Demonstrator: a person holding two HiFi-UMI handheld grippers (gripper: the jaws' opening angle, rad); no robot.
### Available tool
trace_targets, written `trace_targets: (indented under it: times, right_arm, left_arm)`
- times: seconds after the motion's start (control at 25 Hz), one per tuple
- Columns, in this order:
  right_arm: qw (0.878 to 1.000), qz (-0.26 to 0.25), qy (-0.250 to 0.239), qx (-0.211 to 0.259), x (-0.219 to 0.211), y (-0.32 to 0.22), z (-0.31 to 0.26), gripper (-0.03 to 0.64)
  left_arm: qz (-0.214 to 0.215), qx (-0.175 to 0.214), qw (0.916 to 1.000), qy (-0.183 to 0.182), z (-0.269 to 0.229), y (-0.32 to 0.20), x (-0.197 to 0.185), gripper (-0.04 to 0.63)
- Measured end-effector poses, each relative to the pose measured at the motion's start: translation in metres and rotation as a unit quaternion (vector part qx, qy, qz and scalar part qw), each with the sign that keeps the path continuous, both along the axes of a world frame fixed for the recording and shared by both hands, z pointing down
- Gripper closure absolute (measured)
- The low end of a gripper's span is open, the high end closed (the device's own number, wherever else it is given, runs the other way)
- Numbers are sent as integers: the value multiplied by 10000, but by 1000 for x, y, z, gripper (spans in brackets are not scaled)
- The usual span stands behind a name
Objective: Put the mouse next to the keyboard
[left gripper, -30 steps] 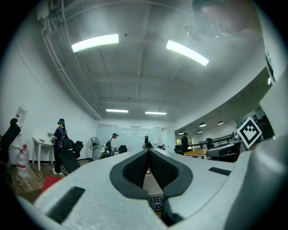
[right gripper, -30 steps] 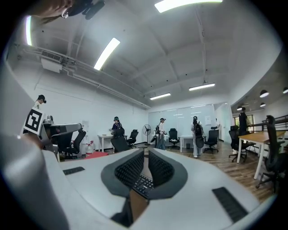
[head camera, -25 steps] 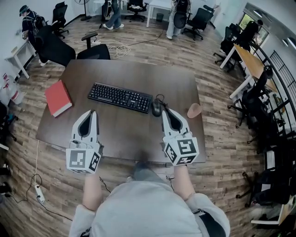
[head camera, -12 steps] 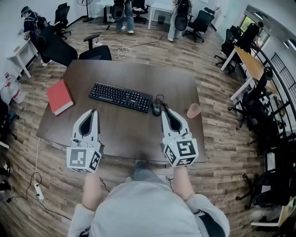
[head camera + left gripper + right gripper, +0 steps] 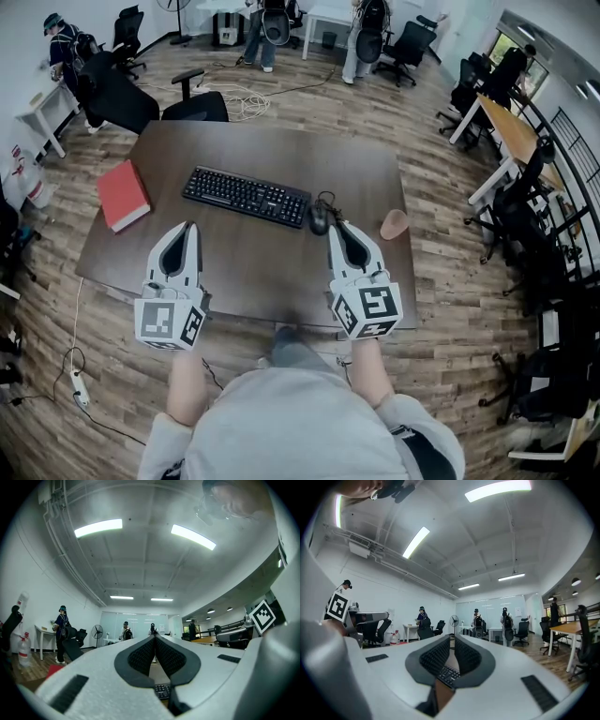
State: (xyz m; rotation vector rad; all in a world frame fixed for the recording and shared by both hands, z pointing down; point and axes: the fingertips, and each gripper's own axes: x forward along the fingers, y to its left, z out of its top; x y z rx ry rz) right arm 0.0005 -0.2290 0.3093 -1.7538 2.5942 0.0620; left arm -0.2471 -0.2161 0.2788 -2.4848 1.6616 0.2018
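Head view, table (image 5: 253,272): one black keyboard (image 5: 246,196), one red book (image 5: 123,195) at the left, one pinkish cup (image 5: 394,224) at the right. What is in the cup I cannot tell.
Head view, mouse (image 5: 319,220): one, black, just beside the keyboard's right end.
Head view, grippers: two. The right gripper (image 5: 335,226) has its tip near the mouse; the left gripper (image 5: 190,228) is well apart from it.
Left gripper view, jaws: closed, nothing between them.
Right gripper view, jaws: closed, nothing between them.
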Motion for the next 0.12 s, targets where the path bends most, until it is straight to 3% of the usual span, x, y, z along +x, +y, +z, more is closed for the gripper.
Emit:
trace_targets:
  times: [0.12]
  right_arm:
    - [10000,3,-12,5,-1,1,0,592]
  left_arm:
    - [-6,-1,10000,2,0,1,-2,586]
